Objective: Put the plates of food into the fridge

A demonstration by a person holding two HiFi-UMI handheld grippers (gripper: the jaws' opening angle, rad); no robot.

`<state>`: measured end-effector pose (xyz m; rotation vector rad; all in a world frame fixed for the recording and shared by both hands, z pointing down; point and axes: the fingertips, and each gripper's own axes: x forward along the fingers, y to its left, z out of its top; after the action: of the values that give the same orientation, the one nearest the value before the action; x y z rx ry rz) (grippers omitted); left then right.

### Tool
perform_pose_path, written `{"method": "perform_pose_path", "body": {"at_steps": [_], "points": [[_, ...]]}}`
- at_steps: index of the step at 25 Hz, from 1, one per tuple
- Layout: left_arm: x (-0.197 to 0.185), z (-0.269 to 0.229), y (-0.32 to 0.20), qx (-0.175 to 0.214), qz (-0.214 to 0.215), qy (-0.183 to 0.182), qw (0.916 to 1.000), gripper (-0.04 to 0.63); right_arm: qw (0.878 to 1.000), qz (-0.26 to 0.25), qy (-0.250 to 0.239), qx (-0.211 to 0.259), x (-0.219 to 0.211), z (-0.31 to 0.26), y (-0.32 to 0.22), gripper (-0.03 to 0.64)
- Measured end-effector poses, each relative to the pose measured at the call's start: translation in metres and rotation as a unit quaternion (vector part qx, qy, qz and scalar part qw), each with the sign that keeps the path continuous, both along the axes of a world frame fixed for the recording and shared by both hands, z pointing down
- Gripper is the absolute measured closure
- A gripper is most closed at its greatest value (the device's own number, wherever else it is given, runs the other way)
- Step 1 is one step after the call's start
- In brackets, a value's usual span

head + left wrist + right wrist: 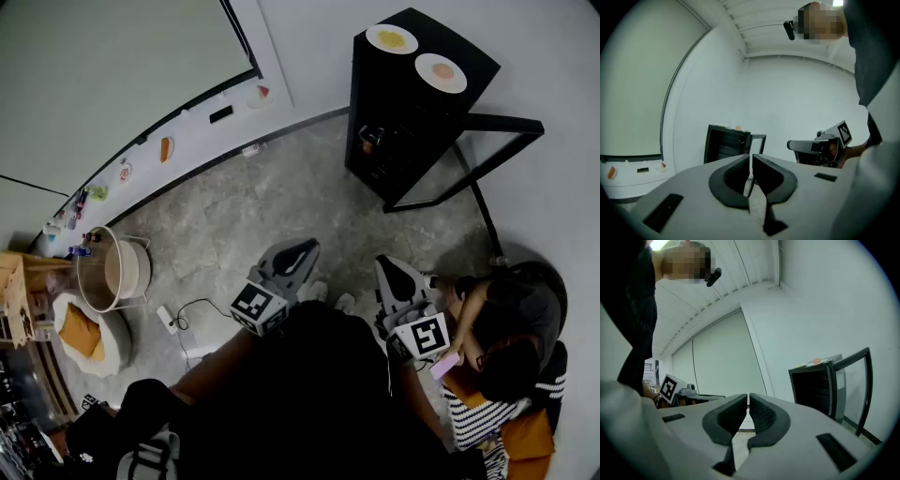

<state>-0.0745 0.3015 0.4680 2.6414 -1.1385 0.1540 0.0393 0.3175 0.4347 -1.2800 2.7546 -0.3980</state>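
Note:
The black fridge (412, 103) stands at the back right with its glass door (478, 155) swung open. On its top sit two white plates, one with yellow food (391, 38) and one with orange food (441, 72). My left gripper (302, 251) and right gripper (390, 270) hover side by side over the floor, well short of the fridge. The left gripper (751, 161) is shut with nothing in it, and the fridge (727, 147) lies ahead of it. The right gripper (748, 401) is shut and empty too, with the fridge (815, 390) to its right.
A person (506, 347) sits on the floor at the right, close to my right gripper. A round tub on a stand (112, 270), a cushion (84, 333) and a power strip with cable (167, 319) lie at the left. Small items line the wall ledge (164, 148).

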Motion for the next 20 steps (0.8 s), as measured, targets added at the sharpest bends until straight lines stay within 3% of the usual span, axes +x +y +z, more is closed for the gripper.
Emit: {"method": "perform_pose_path", "body": {"at_steps": [11, 20], "points": [[0.014, -0.002, 0.008, 0.003, -0.034, 0.004, 0.9994, 0.557, 1.000, -0.019, -0.011, 0.003, 0.024, 0.011, -0.001, 0.583], [0.037, -0.002, 0.009, 0.009, -0.037, 0.001, 0.9993, 0.557, 0.999, -0.012, -0.034, 0.001, 0.051, 0.013, 0.007, 0.583]]}}
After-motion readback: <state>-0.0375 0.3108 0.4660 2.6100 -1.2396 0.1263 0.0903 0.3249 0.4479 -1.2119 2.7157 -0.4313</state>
